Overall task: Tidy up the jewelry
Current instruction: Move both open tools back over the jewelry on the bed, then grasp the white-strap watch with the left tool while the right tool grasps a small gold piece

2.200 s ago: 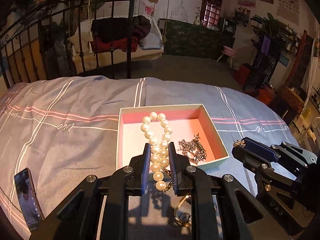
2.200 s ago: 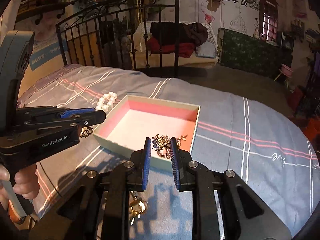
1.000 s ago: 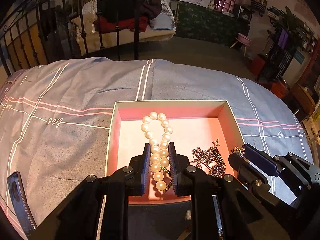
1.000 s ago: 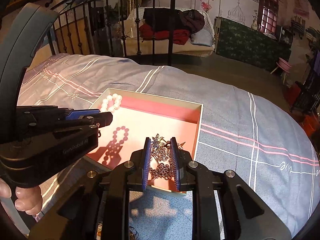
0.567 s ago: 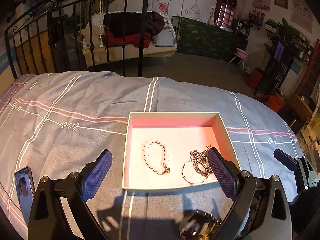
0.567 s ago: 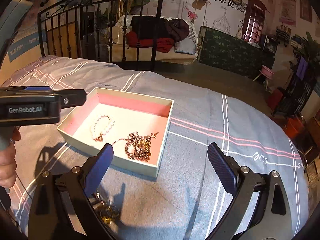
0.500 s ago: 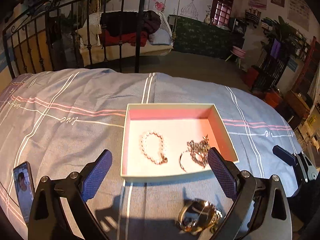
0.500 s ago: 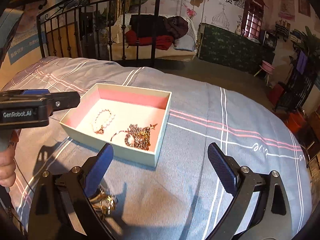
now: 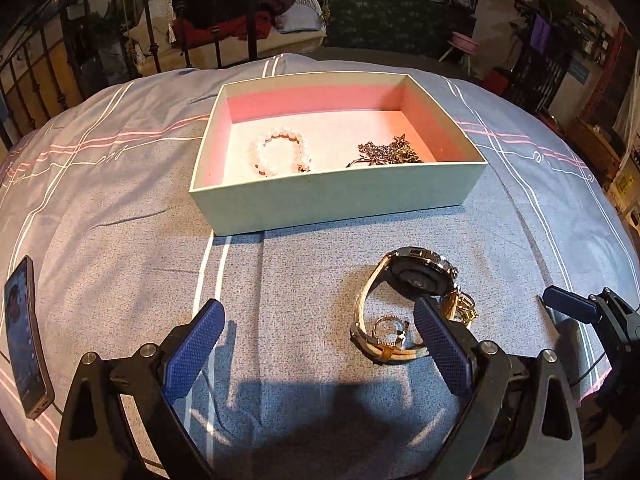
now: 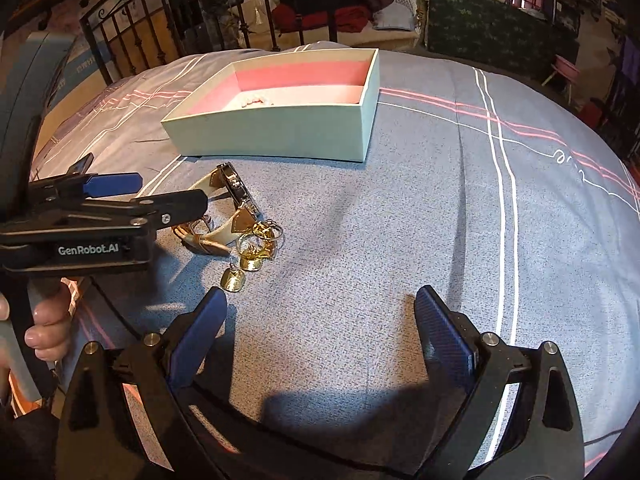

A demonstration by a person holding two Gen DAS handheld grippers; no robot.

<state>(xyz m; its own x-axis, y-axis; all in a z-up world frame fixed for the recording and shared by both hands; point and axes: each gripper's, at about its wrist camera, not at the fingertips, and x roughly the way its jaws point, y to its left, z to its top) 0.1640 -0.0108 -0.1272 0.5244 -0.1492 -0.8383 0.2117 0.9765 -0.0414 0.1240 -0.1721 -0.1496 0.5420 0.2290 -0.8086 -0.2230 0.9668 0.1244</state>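
Note:
A pale green box with a pink inside (image 9: pixel 336 200) sits on the bed; it also shows in the right wrist view (image 10: pixel 280 132). In it lie a pearl bracelet (image 9: pixel 280 150) and a dark chain necklace (image 9: pixel 390 154). A wristwatch with a tan strap (image 9: pixel 412 280) lies on the bedspread in front of the box, with small gold rings and earrings (image 10: pixel 256 248) beside it. My left gripper (image 9: pixel 316 340) is open and empty, low over the bedspread, its right finger beside the watch. My right gripper (image 10: pixel 320 328) is open and empty, to the right of the gold pieces.
A phone (image 9: pixel 24 336) lies at the left edge of the bed. A black iron bed frame (image 9: pixel 160 40) stands behind the box. The blue striped bedspread (image 10: pixel 440 200) stretches to the right. The left gripper's body (image 10: pixel 100 220) crosses the right wrist view.
Both grippers opened and dropped the pearl bracelet and the chain necklace into the box. They have since pulled back and lowered toward the watch and gold pieces in front of the box.

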